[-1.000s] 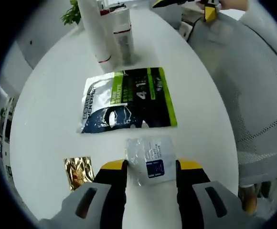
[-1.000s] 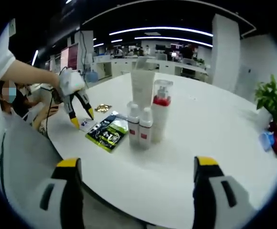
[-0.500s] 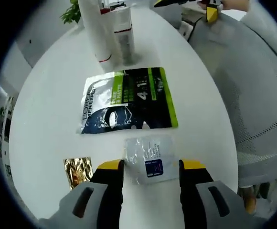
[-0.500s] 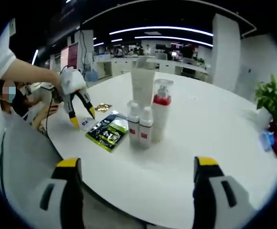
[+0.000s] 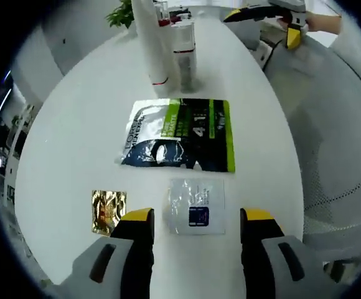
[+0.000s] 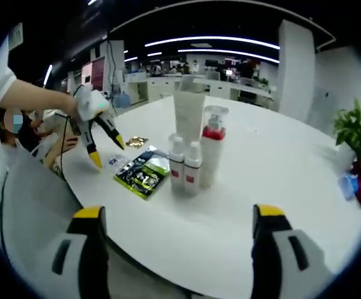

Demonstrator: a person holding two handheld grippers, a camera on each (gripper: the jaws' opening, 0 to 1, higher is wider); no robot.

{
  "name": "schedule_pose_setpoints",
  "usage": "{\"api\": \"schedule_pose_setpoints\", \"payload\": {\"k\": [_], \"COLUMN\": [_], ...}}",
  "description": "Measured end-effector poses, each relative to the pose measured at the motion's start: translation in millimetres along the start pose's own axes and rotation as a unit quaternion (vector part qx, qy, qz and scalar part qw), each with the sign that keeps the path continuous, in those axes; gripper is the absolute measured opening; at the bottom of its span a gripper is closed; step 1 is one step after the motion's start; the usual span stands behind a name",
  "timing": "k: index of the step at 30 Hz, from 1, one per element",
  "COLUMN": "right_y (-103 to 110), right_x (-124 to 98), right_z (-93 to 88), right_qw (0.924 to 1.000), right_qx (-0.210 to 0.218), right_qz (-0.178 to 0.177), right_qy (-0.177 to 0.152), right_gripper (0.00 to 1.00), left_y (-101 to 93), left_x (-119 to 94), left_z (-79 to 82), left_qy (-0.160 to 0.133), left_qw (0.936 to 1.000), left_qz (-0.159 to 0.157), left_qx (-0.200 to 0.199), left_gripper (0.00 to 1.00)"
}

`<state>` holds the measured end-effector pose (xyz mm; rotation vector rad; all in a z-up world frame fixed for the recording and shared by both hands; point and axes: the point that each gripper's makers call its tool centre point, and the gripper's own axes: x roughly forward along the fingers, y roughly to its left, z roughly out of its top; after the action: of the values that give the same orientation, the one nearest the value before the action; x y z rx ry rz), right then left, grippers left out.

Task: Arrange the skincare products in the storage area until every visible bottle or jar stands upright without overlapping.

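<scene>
Open-plan office, round white desk (image 6: 280, 162) — bottles (image 6: 193, 159) upright mid-desk.
Left tongs (image 5: 196, 217) have drawn back from the clear sachet (image 5: 197, 206), wider, empty; right tongs (image 6: 177, 215) agape — seemingly empty.

The left gripper view looks steeply down from close above the white table (image 5: 68, 124), toward the clear sachet (image 5: 196, 206) and the green-and-black sachet (image 5: 180, 134). The right gripper view looks level across the table (image 6: 280, 180) from its near edge, farther back. Both share the sachets and the upright bottles (image 6: 193, 156).
</scene>
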<state>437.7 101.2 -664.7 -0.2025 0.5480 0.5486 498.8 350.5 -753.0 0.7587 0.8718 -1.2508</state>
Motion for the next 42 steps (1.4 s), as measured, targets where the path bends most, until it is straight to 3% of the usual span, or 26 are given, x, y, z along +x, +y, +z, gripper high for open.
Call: {"api": "schedule_pose_setpoints", "payload": {"k": [3, 8, 13, 17, 20, 22, 26, 31, 35, 40, 42], "right_y": [1, 3, 5, 5, 6, 7, 9, 8, 11, 20, 21], "right_x": [0, -1, -2, -2, -2, -3, -4, -8, -11, -14, -15], "right_z": [0.9, 2.0, 2.6, 2.8, 3.1, 3.8, 5.5, 9.7, 14.3, 15.7, 15.5], "right_qw": [1.0, 0.9999, 0.9999, 0.9998, 0.9997, 0.9997, 0.9995, 0.9994, 0.9991, 0.9987, 0.9986], "right_qx": [-0.002, -0.005, -0.007, -0.008, -0.009, -0.011, -0.015, -0.008, -0.001, 0.002, 0.001], "right_qz": [0.002, 0.006, 0.011, 0.014, 0.016, 0.017, 0.022, 0.024, 0.028, 0.035, 0.036], "right_qy": [-0.002, -0.006, -0.01, -0.012, -0.014, -0.015, -0.017, -0.025, -0.033, -0.039, -0.039], "right_gripper": [0.98, 0.98, 0.98, 0.98, 0.97, 0.97, 0.98, 0.99, 0.99, 0.99, 0.99], "left_y": [-3.1, -8.2, -13.7, -20.9, -23.9, -25.1, -32.8, -44.4, -54.1, -60.5, -63.0], "left_x": [-5, -13, -22, -28, -33, -38, -44, -51, -56, -67, -70], "left_z": [2.3, 0.6, 2.9, 0.8, 0.9, 2.2, 1.4, 4.6, 7.7, 16.9, 19.1], "left_qy": [-0.026, -0.046, -0.082, -0.09, -0.102, -0.117, -0.122, -0.141, -0.15, -0.186, -0.194], "left_qw": [0.9987, 0.9952, 0.9855, 0.9803, 0.9731, 0.9651, 0.96, 0.9471, 0.9411, 0.9196, 0.9141], "left_qz": [0.016, 0.038, 0.066, 0.084, 0.103, 0.119, 0.134, 0.159, 0.169, 0.188, 0.194], "left_qx": [-0.041, -0.077, -0.133, -0.155, -0.179, -0.202, -0.214, -0.241, -0.251, -0.29, -0.299], "left_gripper": [0.56, 0.6, 0.66, 0.69, 0.7, 0.71, 0.75, 0.79, 0.82, 0.88, 0.9]}}
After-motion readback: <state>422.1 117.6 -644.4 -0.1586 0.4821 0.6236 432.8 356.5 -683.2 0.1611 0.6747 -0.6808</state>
